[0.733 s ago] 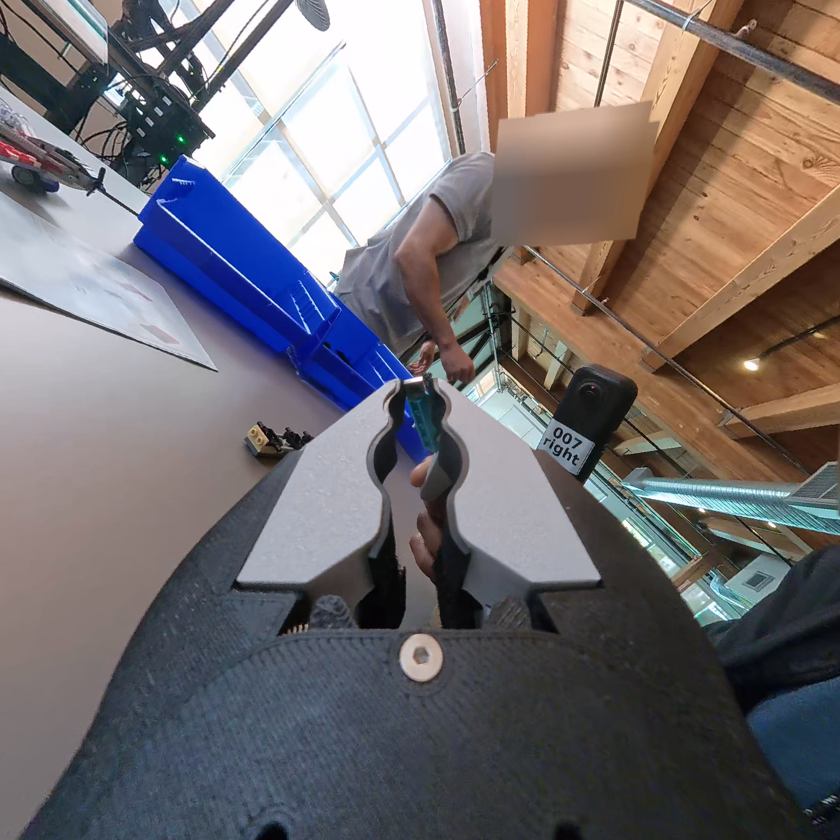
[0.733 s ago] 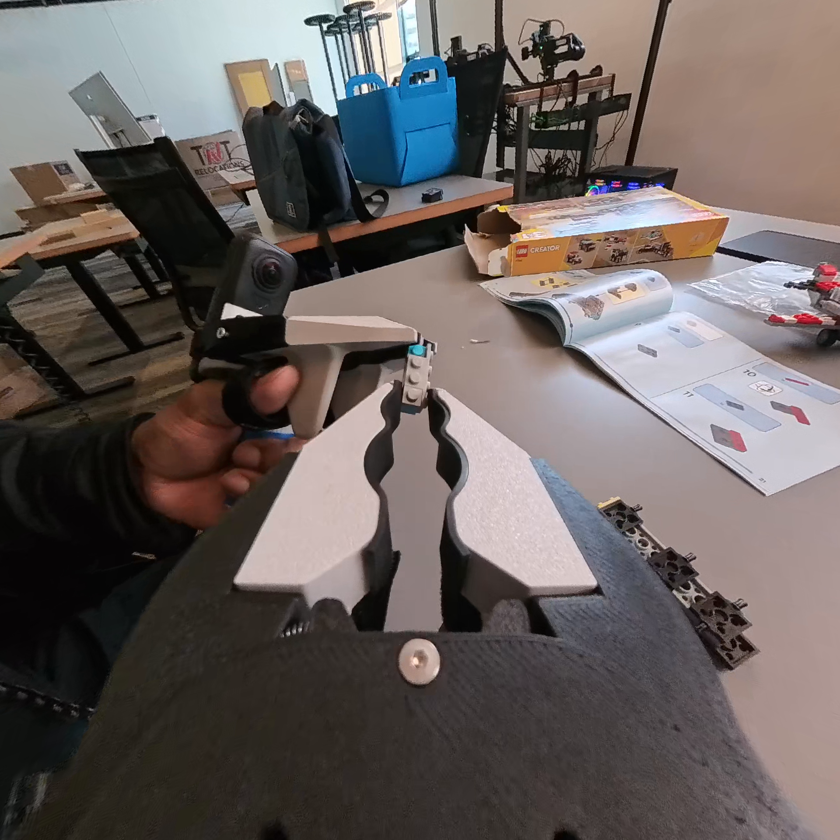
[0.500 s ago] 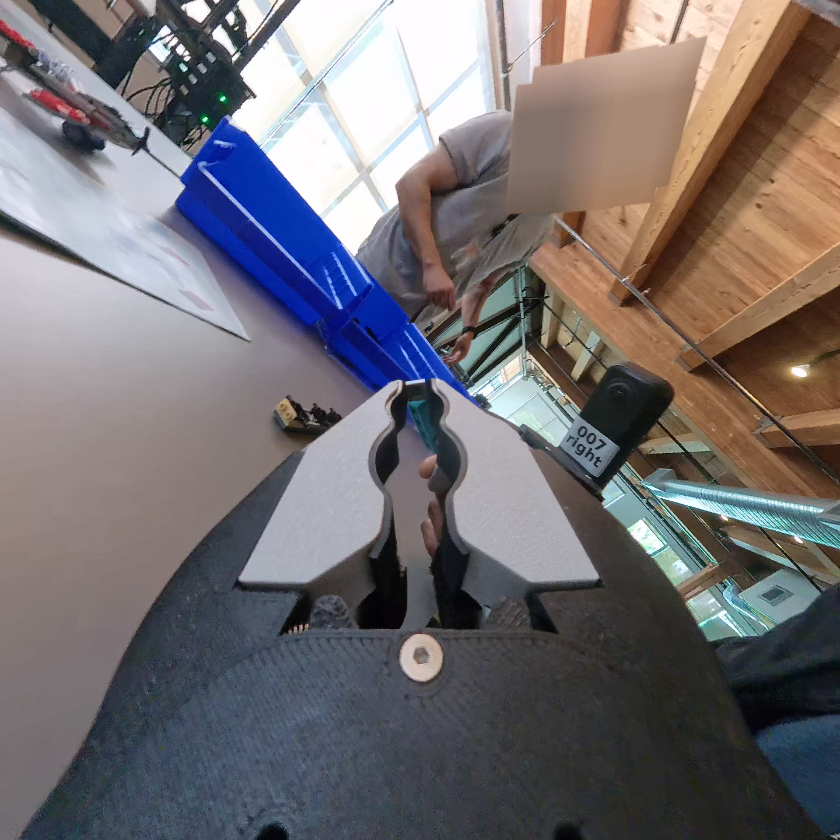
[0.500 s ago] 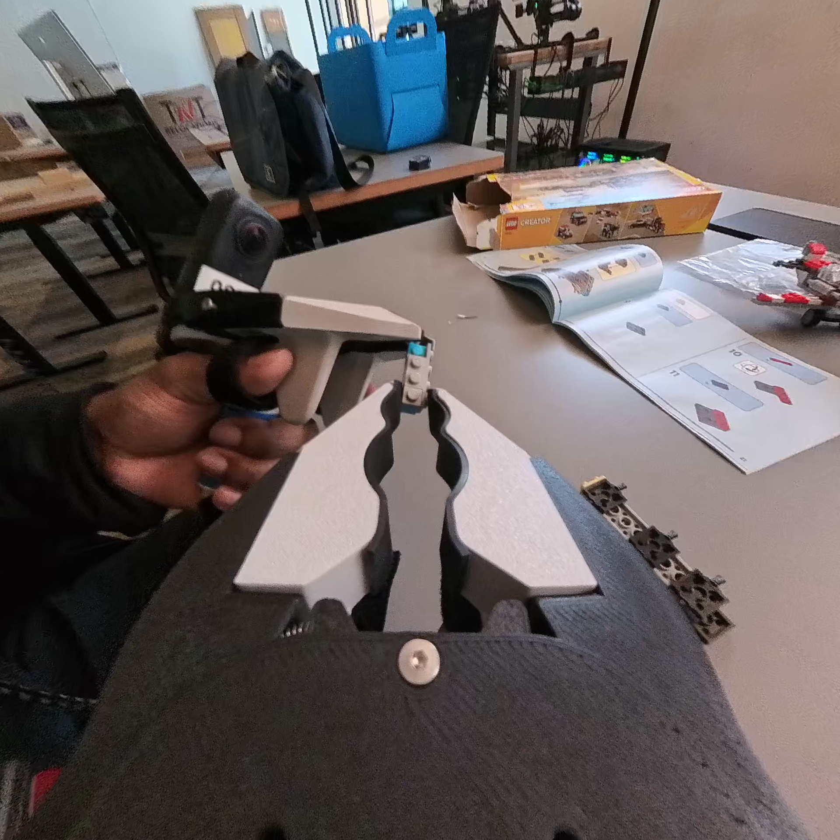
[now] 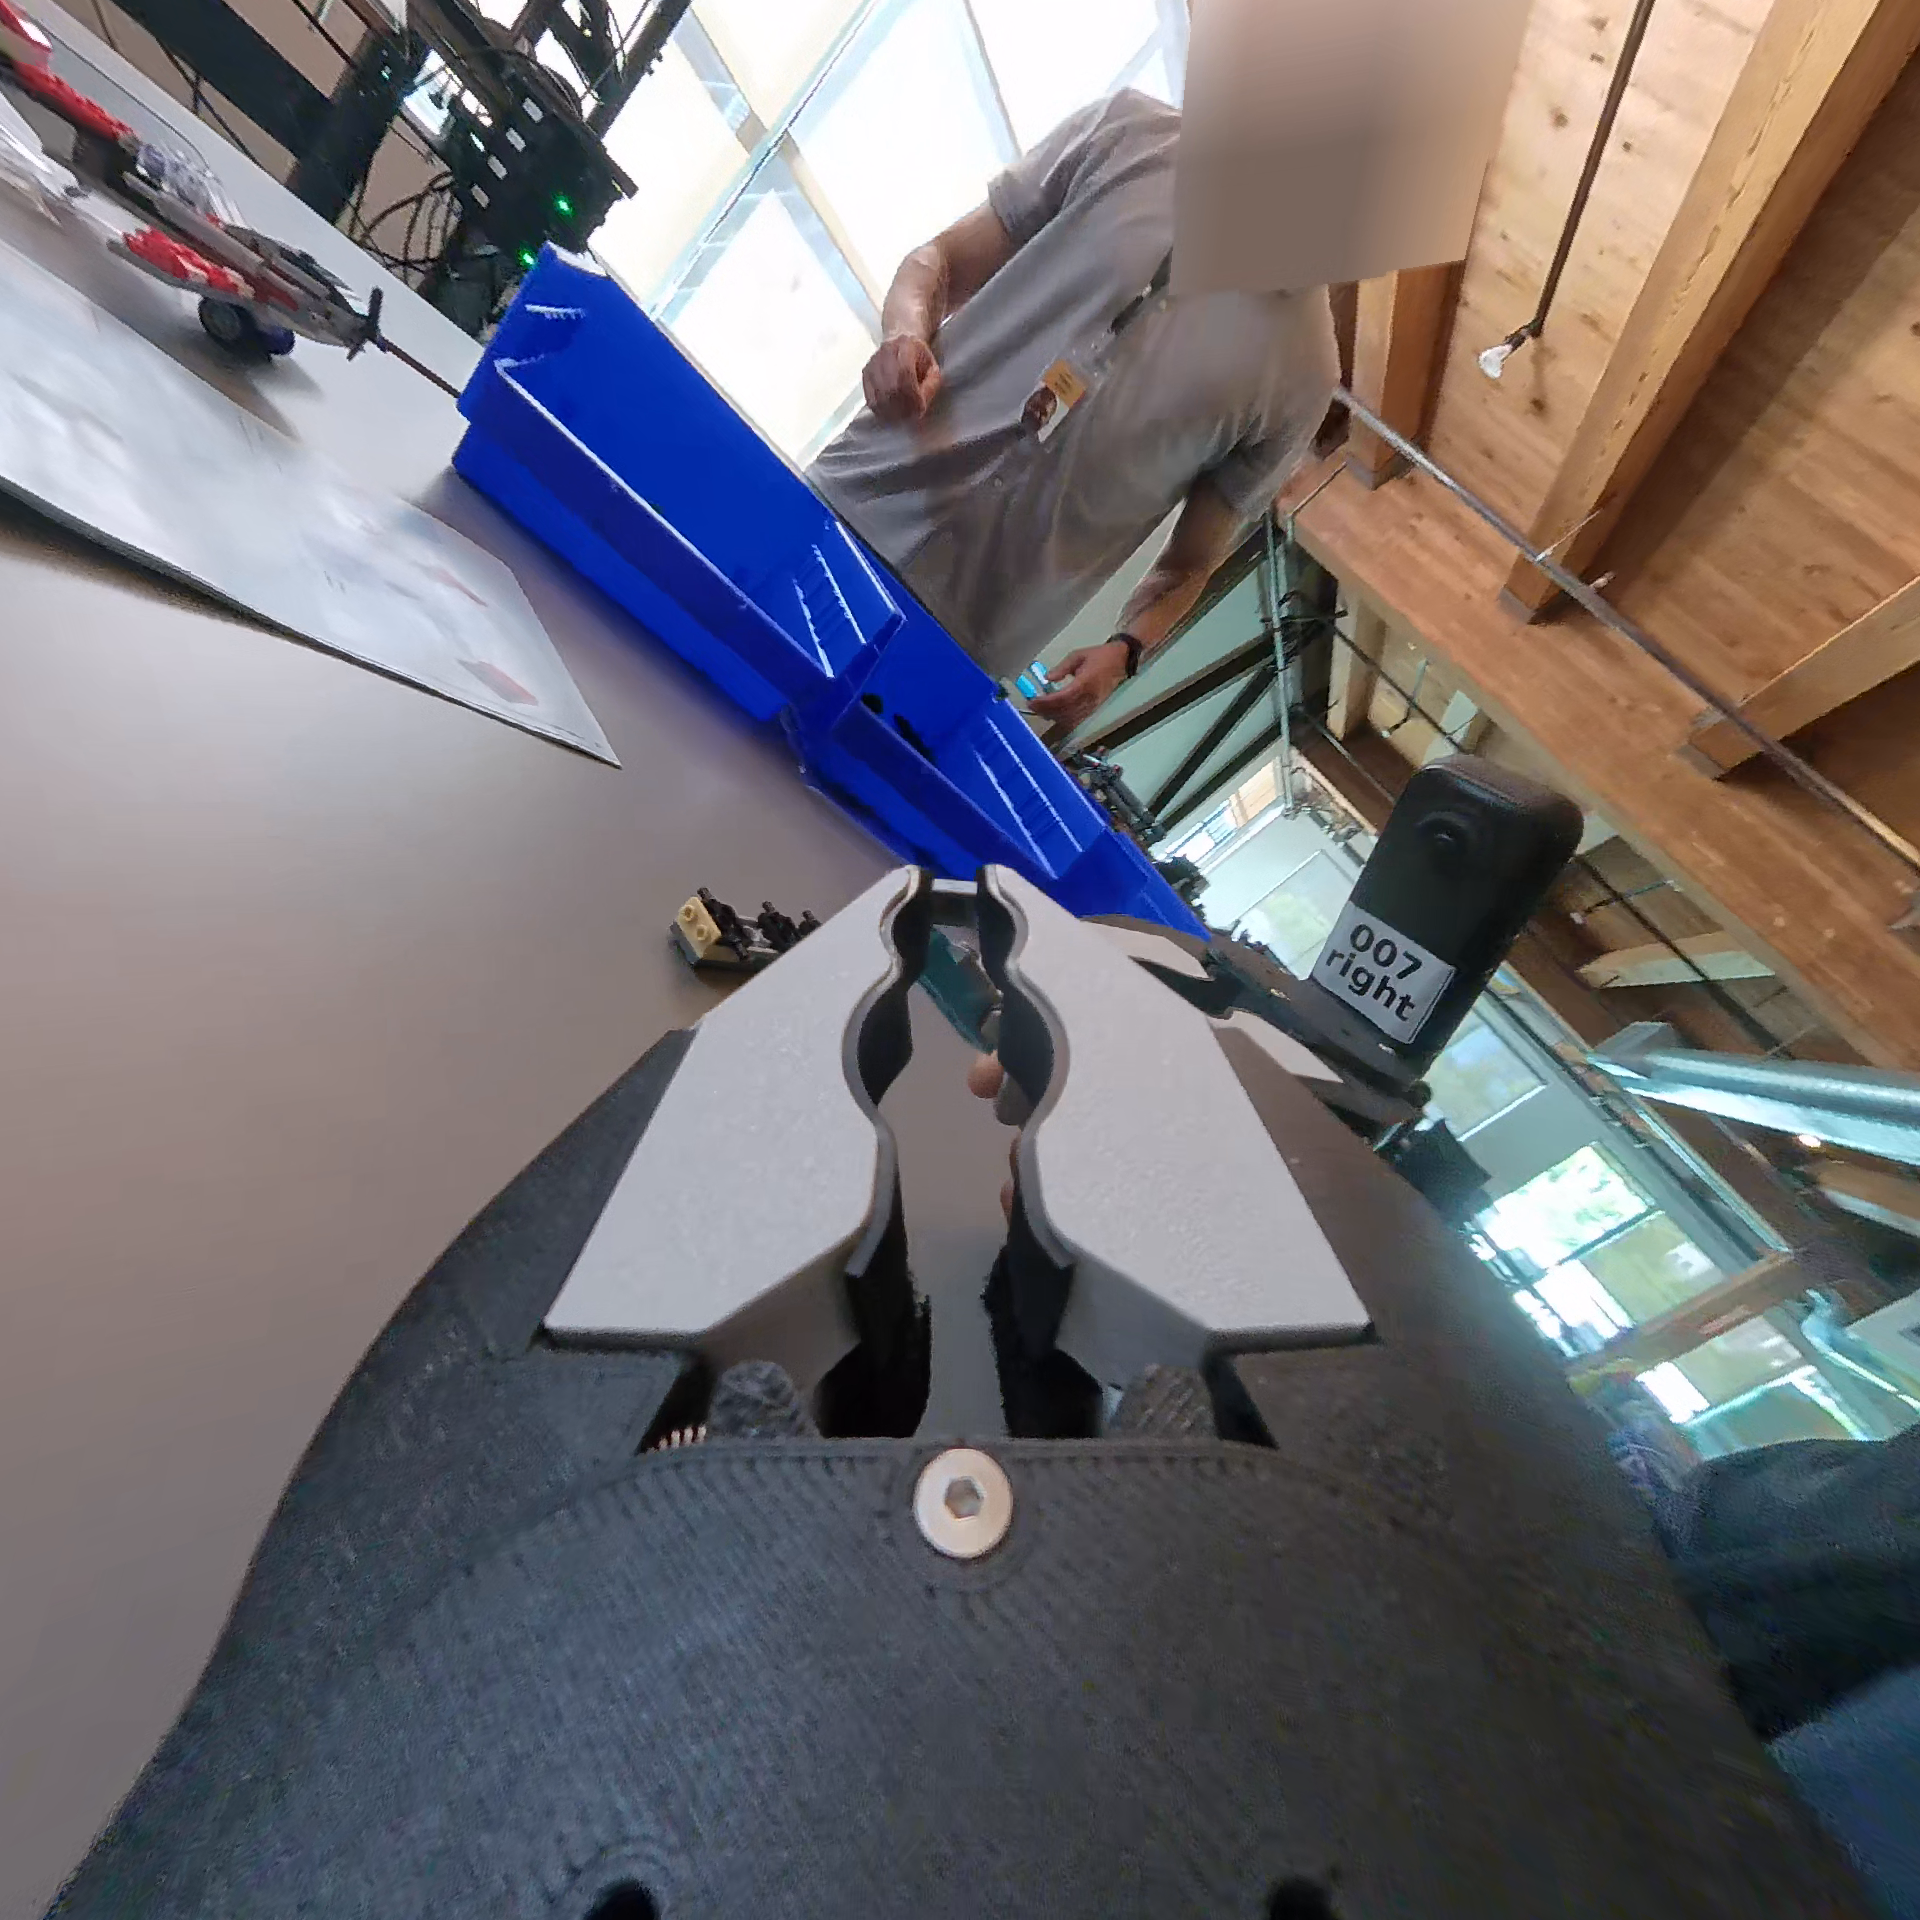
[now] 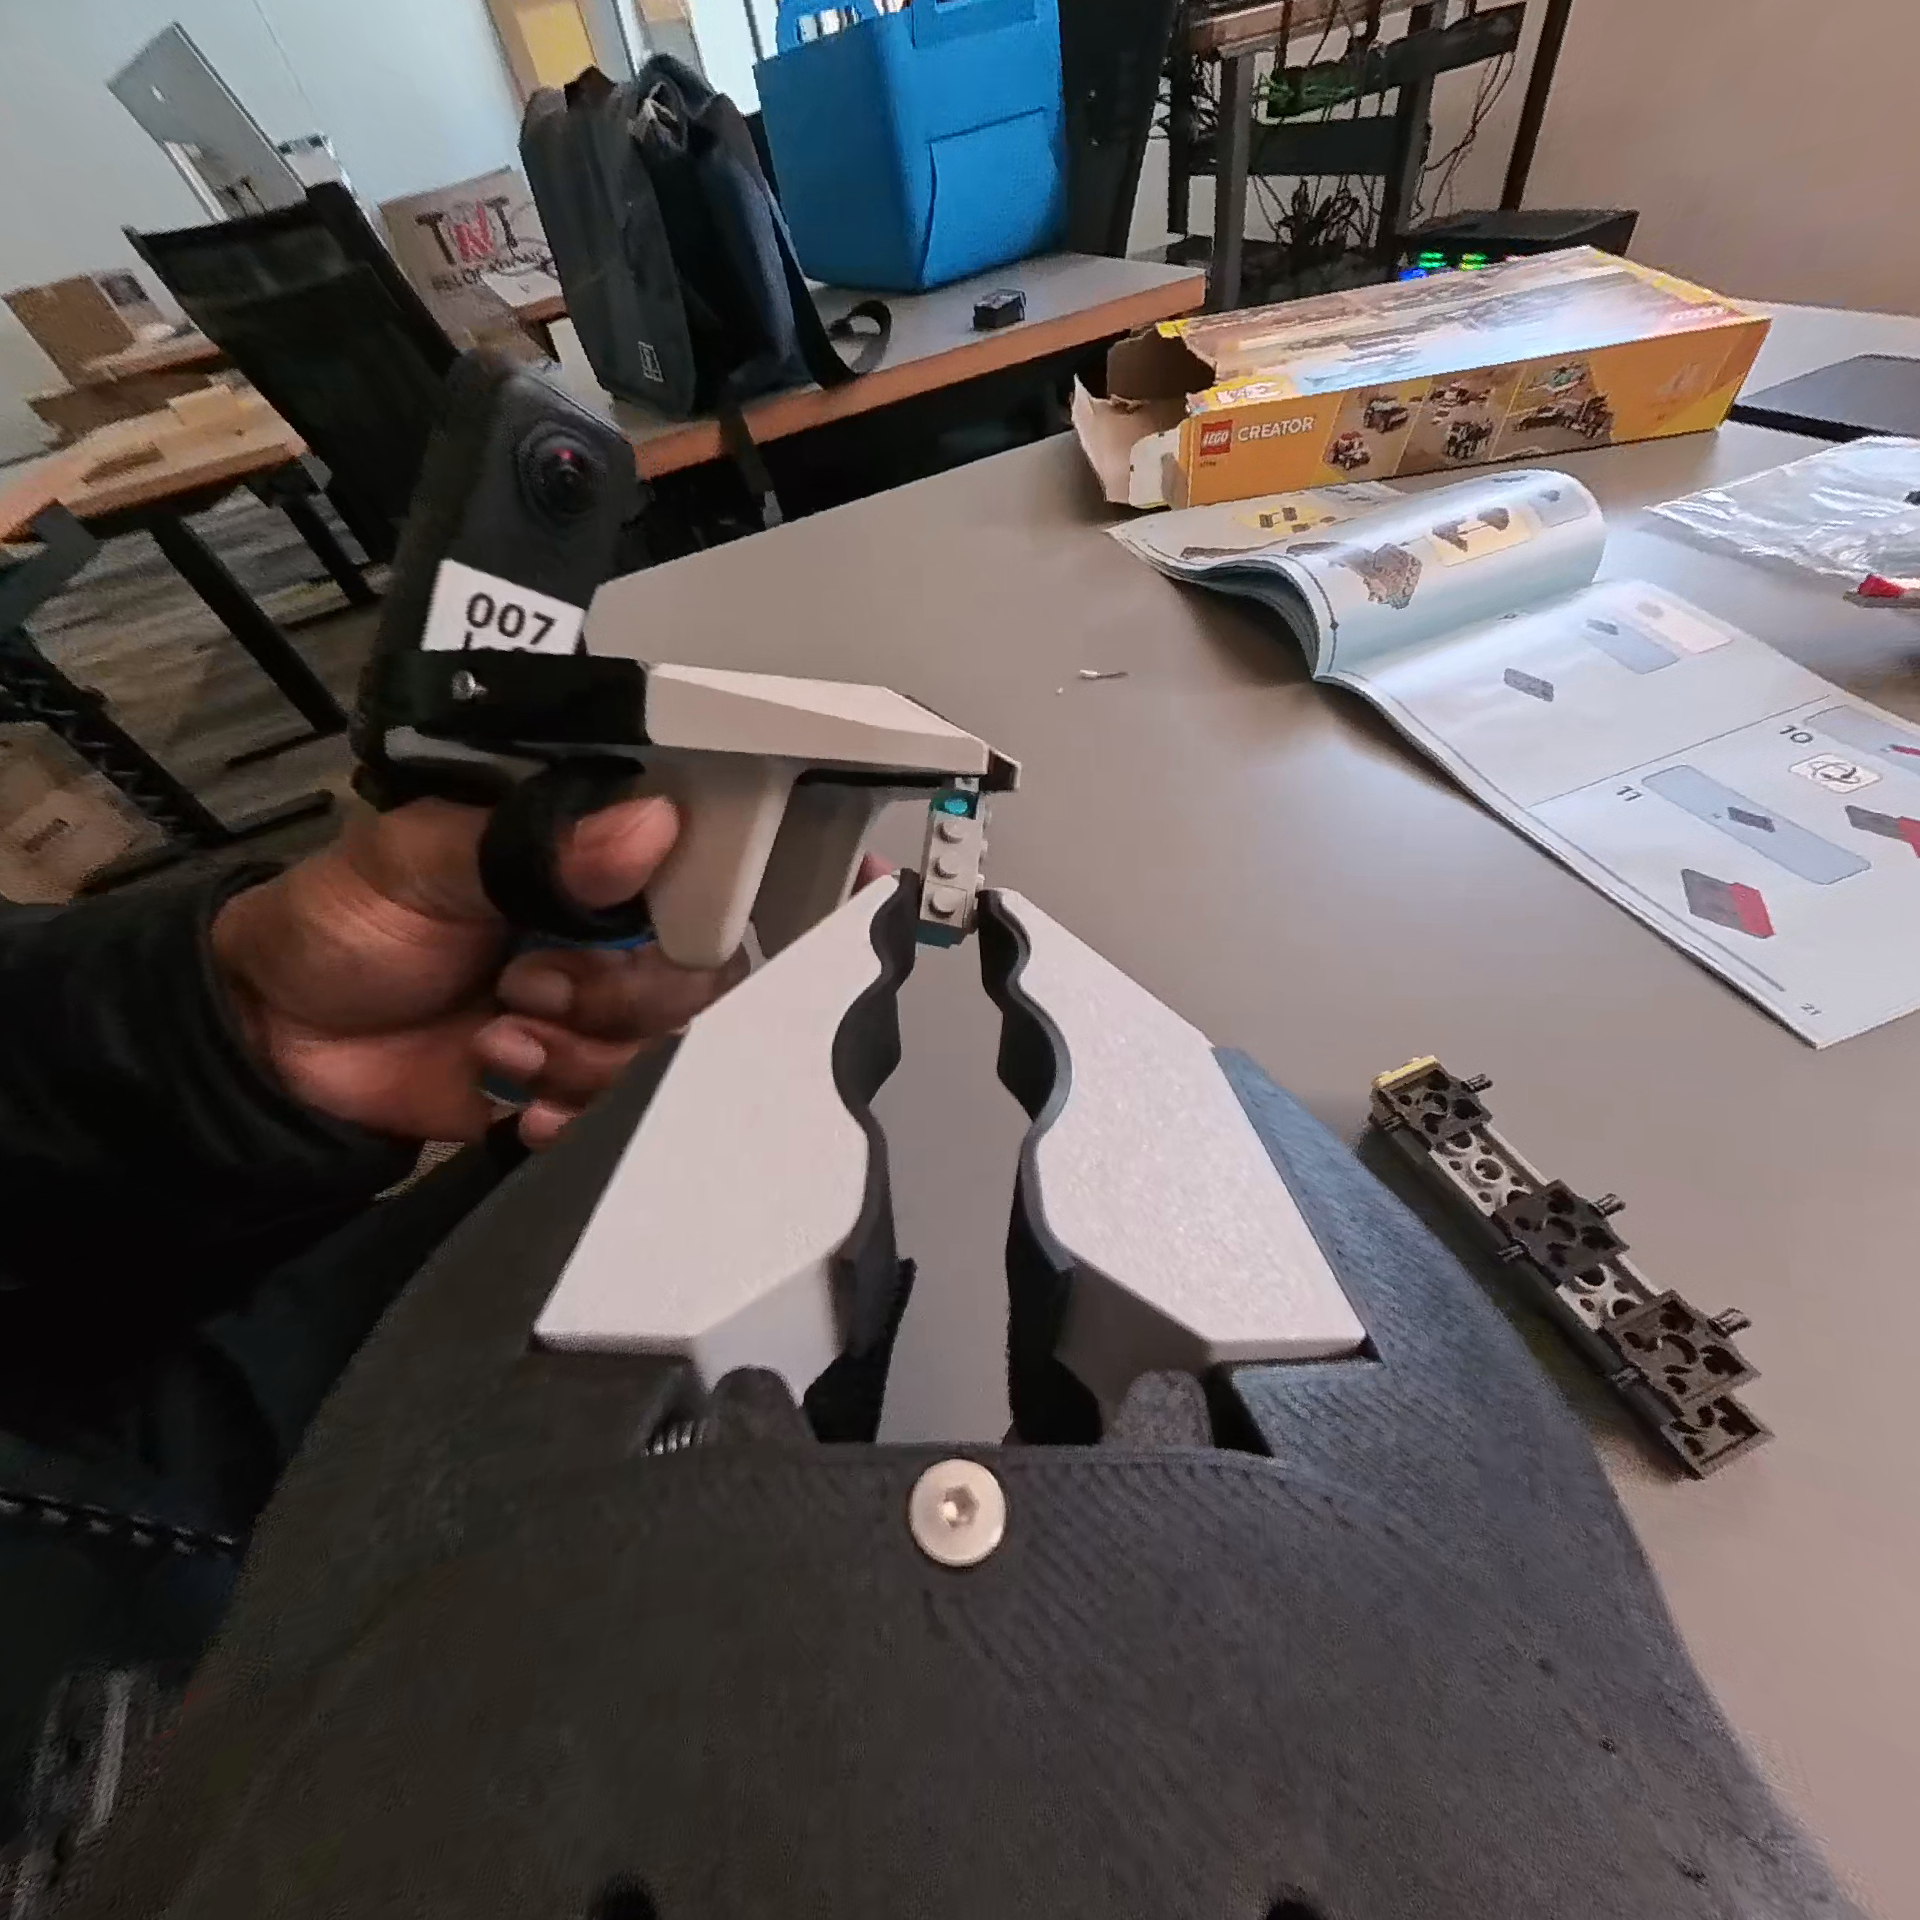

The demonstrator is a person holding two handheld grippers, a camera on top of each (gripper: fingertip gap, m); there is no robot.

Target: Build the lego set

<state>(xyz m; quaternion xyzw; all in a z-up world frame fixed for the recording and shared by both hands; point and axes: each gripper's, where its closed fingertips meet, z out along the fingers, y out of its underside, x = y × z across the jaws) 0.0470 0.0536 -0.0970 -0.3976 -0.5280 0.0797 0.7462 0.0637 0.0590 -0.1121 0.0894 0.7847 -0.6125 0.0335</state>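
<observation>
I read this as a mid-air joining or hand-over step: a small grey-and-teal brick piece (image 6: 951, 871) is held up off the table between my two tools. The right gripper (image 6: 943, 914) has its tips closed onto the piece's lower end. The left gripper (image 6: 977, 777), coming in from nine o'clock in the right wrist view, touches the upper end, where a teal stud shows; from its own camera the left gripper (image 5: 951, 883) has its tips nearly together with the teal part (image 5: 961, 982) seen through the gap behind them, so I cannot tell whether it truly clamps it.

The next move, I judge, calls for one tool to hold firm while the other presses or lets go (a tiny part, so a slip would drop it), then a trip to the long black chassis strip (image 6: 1558, 1262) lying at four o'clock on the grey table (image 6: 1195, 831).

The piece is smooth hard plastic, a narrow stack with round studs down its face. The strip is knobbly, black with pale plates and a tan end. The instruction booklet (image 6: 1558, 686) lies open, glossy, at two o'clock, with the torn cardboard box (image 6: 1455, 384) beyond. The gripper fingers are matt grey with wavy inner edges.
</observation>
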